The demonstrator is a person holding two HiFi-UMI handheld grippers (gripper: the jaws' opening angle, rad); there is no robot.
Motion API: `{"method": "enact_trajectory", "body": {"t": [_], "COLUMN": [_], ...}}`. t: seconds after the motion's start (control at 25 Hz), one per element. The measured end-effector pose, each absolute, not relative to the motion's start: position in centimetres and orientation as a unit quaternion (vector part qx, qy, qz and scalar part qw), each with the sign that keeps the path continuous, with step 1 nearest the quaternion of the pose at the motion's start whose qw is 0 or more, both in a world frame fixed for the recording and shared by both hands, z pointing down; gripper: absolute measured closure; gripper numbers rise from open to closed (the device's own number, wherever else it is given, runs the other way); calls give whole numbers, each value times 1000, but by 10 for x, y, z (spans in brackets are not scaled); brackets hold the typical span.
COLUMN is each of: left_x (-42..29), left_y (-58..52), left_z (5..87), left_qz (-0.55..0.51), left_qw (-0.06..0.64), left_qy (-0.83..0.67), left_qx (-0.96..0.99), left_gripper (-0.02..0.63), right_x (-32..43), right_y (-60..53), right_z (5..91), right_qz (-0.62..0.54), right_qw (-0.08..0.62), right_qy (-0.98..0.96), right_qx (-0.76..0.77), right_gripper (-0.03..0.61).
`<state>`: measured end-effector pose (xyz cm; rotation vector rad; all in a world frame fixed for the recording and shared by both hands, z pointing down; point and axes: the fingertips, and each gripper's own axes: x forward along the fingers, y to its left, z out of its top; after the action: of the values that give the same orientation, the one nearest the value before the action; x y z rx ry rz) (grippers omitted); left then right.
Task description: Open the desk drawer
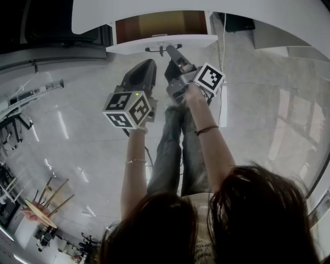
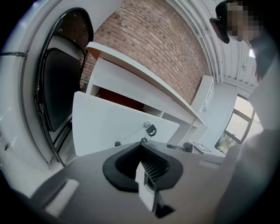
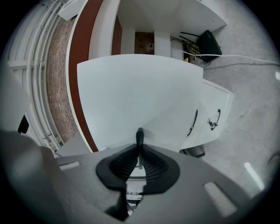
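Right tongs (image 3: pixel 139 153) clamped on handle (image 3: pixel 139 135). Drawer (image 3: pixel 131 92) part-open. Left tongs (image 2: pixel 144 153) together, empty, near drawer front. Judgement: pull straight out, level, firm grip, no twist.

A white desk drawer (image 1: pixel 162 42) stands pulled out from under the curved white desk top (image 1: pixel 206 10), and its brown wooden inside shows behind the front panel. The right gripper (image 1: pixel 171 49), dark grey with a black-and-white marker cube, reaches to the small dark handle (image 1: pixel 154 50) on that front. The left gripper (image 1: pixel 150 63) hangs just beside it, apart from the drawer, over a glossy pale floor (image 1: pixel 77 118).
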<state>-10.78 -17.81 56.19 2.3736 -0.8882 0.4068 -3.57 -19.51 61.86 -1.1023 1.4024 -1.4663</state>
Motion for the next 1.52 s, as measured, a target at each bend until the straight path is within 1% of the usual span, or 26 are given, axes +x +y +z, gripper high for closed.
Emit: {"method": "enact_trajectory", "body": {"t": [1.52], "left_x": [-114], "left_y": [-163], "left_z": [572], "left_qz": [177], "left_qw": [284], "left_qy": [-299], "left_qx": [894], "left_gripper": [615], "right_x": [-46], "right_y": [-172], "right_z": [621], "right_qz": [-571], "right_qw": [409], "right_qy": [552], "right_qx": [-449], "right_gripper": [548]}}
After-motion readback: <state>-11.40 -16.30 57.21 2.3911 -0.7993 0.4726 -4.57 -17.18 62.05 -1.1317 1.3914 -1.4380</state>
